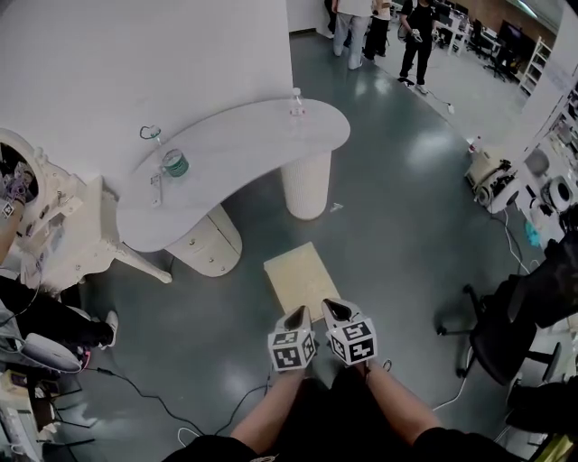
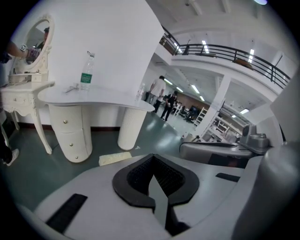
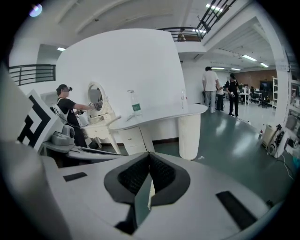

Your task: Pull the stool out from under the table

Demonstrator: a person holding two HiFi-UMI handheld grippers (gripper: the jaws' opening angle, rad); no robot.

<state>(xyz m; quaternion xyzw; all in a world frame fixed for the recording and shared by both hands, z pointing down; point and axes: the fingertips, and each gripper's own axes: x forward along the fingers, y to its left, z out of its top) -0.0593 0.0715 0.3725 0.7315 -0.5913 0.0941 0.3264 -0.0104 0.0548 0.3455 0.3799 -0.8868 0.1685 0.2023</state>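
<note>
The stool [image 1: 301, 278], a low seat with a pale cream rectangular top, stands on the grey-green floor in front of the white curved table [image 1: 271, 135], clear of its edge. In the head view my left gripper [image 1: 295, 318] and right gripper [image 1: 337, 311] are side by side just above the stool's near end, both shut with nothing in them. The left gripper view has its jaws [image 2: 152, 176] closed together, with the stool [image 2: 115, 158] on the floor beyond and the table [image 2: 93, 97] behind it. The right gripper view shows its jaws [image 3: 149, 174] closed too.
Two bottles [image 1: 175, 163] [image 1: 295, 102] stand on the table. A cream dresser with an oval mirror [image 1: 36, 207] and a person are at the left. A black office chair [image 1: 506, 325] is at the right, cables [image 1: 153, 397] lie near my feet, and people [image 1: 361, 27] stand far back.
</note>
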